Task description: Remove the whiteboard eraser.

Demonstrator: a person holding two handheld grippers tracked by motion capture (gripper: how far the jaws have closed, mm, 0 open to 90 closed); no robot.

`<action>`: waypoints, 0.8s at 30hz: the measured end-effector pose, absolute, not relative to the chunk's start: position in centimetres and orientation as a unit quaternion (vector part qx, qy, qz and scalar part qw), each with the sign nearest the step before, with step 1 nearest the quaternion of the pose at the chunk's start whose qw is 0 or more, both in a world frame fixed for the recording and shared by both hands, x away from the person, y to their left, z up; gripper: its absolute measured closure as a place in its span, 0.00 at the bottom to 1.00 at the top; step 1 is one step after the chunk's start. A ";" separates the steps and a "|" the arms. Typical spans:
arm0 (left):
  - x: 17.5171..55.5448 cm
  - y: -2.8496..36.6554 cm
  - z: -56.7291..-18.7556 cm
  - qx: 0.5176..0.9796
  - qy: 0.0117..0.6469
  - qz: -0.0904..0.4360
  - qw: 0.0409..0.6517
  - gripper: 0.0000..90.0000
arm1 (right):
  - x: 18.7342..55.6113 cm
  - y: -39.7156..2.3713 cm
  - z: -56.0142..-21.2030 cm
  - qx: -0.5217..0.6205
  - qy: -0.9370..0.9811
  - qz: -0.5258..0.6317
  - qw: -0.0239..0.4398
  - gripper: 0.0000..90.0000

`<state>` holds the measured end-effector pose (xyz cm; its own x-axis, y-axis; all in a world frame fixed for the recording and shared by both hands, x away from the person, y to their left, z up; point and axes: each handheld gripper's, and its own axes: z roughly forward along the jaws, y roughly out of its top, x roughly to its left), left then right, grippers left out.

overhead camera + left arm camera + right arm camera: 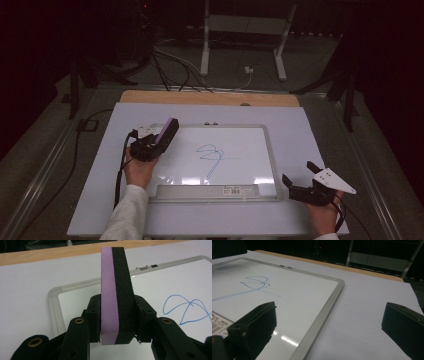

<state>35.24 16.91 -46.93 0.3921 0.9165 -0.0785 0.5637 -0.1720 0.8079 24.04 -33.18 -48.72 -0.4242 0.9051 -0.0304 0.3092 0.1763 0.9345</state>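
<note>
No word, brand or number can be read anywhere. A white sticker (234,190) with a barcode is seen on the tray along the near edge of the whiteboard (250,150); its print is too small and blurred to be made out. A blue scribble (212,155) is drawn on the board, and no letters are formed by it.

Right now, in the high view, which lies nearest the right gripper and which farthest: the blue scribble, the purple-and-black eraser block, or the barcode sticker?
From the right gripper:
1. Barcode sticker, on the whiteboard's bottom rail.
2. Blue scribble, mid-board.
3. Purple-and-black eraser block, far left, clamped in the left gripper.
</note>
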 end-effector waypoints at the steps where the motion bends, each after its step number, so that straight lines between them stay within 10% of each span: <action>1: 35.2 16.8 -47.0 0.734 0.504 0.221 0.399 0.71 | 24.0 -33.2 -48.7 0.434 0.699 0.473 0.315 0.00; 24: 34.5 14.6 -48.7 0.760 0.482 0.206 0.384 0.71 | 24.0 -33.2 -48.7 0.434 0.699 0.472 0.316 0.00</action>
